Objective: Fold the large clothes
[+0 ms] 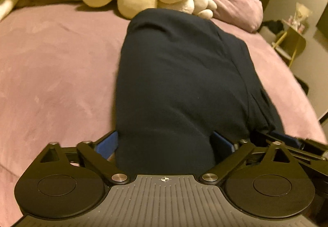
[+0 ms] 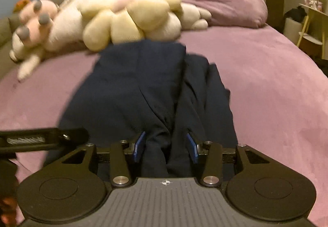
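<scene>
While bunched in folds, navy garment (image 2: 143, 87) drapes over mauve bedspread (image 2: 266, 83).

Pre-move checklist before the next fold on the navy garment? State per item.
1. Left gripper has cloth: ok, navy garment fills the gap between its blue pads.
2. Right gripper has cloth: ok, bunched fabric sits between its pads.
3. Pads clamped firmly: cannot tell; both pairs stand apart around thick cloth, and the cloth hides the contact.
4. Far end of garment free: not ok, it reaches the yellow plush flower and may touch it.
5. Layers flat: not ok, right side shows loose folds and a ragged edge.
6. Purple bedspread around the garment free of other items: ok on both sides.
</scene>
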Action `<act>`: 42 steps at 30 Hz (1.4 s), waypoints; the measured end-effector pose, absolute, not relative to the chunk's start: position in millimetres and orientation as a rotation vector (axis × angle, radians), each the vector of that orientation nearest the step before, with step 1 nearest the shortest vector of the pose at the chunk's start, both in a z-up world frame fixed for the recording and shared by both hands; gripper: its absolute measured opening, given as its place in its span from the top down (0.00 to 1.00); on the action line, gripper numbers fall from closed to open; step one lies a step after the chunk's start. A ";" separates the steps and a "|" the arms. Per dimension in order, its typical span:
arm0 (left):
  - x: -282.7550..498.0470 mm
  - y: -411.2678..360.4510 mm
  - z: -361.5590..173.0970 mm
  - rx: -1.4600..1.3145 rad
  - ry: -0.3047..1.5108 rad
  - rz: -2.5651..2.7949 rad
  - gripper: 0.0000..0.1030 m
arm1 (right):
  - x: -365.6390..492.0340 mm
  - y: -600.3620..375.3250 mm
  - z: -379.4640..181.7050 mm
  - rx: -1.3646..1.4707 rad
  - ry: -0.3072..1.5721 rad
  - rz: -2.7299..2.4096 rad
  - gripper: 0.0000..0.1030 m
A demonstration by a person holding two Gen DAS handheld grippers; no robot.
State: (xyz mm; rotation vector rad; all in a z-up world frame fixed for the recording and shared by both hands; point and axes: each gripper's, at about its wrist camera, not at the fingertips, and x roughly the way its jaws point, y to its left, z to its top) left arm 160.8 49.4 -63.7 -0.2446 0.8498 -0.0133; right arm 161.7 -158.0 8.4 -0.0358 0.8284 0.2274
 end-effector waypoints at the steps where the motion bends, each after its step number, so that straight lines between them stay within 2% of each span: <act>1: 162.7 44.3 -65.8 -0.220 0.847 -0.002 0.00 | 163.4 -159.2 3.1 -0.050 0.828 0.227 0.58; 8: 160.0 39.9 -74.3 -0.217 0.808 0.027 0.00 | 178.6 -143.6 -19.0 -0.136 0.801 0.216 0.54; 16: 109.7 63.2 -59.2 -0.359 0.830 -0.010 0.00 | 139.6 -140.8 21.2 -0.100 0.795 0.202 0.49; 20: 98.5 63.7 -59.0 -0.359 0.878 -0.021 0.00 | 124.6 -144.0 9.1 -0.117 0.841 0.146 0.43; 21: 94.0 64.1 -56.2 -0.341 0.885 -0.031 0.00 | 125.4 -146.5 7.2 -0.101 0.856 0.130 0.39; 23: 84.1 61.3 -50.5 -0.259 0.908 -0.028 0.00 | 123.0 -149.0 14.1 -0.069 0.871 0.102 0.38; 26: 70.0 57.2 -42.1 -0.130 0.910 0.027 0.00 | 111.6 -142.8 28.5 -0.128 0.888 0.042 0.31; 28: 61.3 56.1 -33.8 -0.089 0.892 0.034 0.00 | 103.3 -141.0 34.0 -0.132 0.921 0.020 0.30; 34: 49.1 52.1 -17.2 -0.058 0.886 0.054 0.00 | 73.0 -131.7 43.4 -0.095 1.015 0.041 0.23; 42: 45.5 46.6 -15.2 -0.015 0.907 0.086 0.00 | 67.8 -120.6 57.9 -0.085 1.029 0.046 0.16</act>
